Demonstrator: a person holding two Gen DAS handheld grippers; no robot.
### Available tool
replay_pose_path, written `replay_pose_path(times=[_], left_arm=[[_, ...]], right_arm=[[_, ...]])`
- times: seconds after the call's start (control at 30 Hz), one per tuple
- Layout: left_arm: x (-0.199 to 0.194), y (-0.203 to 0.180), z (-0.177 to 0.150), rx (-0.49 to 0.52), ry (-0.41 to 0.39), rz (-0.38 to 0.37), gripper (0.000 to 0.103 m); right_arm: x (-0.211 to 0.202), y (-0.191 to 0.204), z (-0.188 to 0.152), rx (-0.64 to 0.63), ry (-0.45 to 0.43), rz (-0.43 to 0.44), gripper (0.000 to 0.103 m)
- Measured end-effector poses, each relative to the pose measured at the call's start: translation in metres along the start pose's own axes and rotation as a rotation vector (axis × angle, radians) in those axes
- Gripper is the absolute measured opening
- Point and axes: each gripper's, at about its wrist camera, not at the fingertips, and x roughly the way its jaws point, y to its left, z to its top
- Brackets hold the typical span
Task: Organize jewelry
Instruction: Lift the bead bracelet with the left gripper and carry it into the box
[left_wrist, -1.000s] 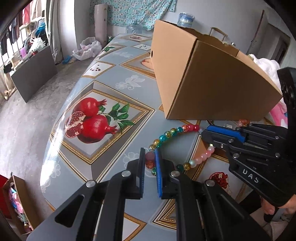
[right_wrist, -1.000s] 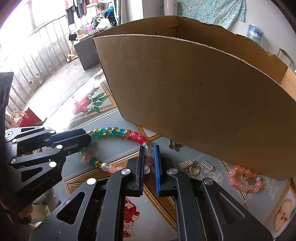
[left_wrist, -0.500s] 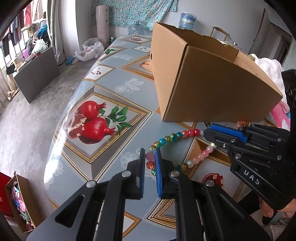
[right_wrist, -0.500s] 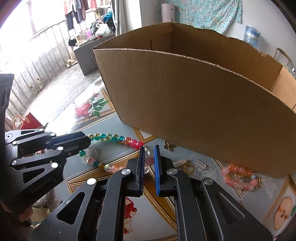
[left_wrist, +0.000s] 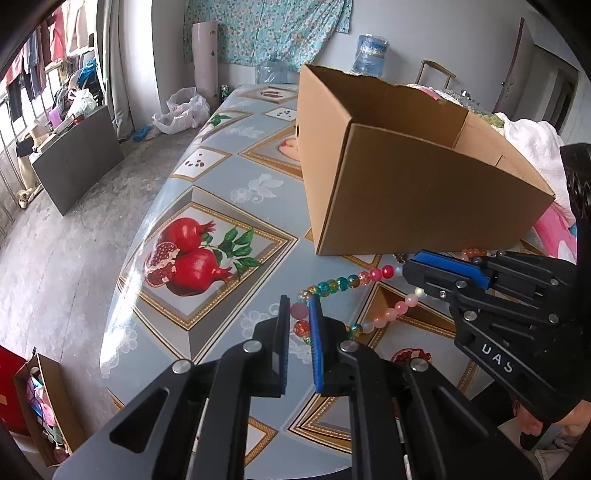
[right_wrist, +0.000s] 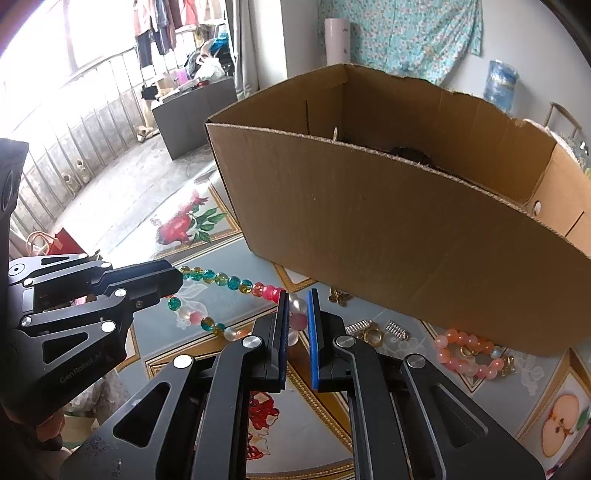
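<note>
Beaded necklace (left_wrist: 341, 283) hangs stretched between your two claws, clear of the worktop (left_wrist: 221, 192), its long axis running left to right just in front of the cardboard box (left_wrist: 406, 192). Left claw (left_wrist: 297, 325) is clenched on the pink and orange beads at one end; right claw (right_wrist: 297, 317) is clenched on the pearly beads at the other. Both jaw pairs are narrowed to bead width, nothing else touched. Box opening lies ahead of and above both claws, near wall between. Judgement: the string must clear that wall. Orange bracelet (right_wrist: 467, 350) and gold ring (right_wrist: 371, 334) lie on the worktop beside the box.
</note>
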Motion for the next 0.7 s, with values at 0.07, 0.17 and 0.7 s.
replay_pose_path(times=[0.07, 0.17, 0.7], left_arm=[[-0.003, -0.001, 0.000, 0.003, -0.009, -0.001, 0.010], [-0.008, -0.002, -0.001, 0.007, -0.026, -0.007, 0.010], [-0.049, -0.007, 0.000, 0.046, -0.138, -0.038, 0.010]], right_arm=[[-0.003, -0.001, -0.001, 0.000, -0.009, -0.001, 0.008], [-0.009, 0.001, -0.004, 0.000, -0.020, -0.007, 0.008], [-0.039, 0.011, -0.009, -0.007, -0.123, -0.020, 0.008]])
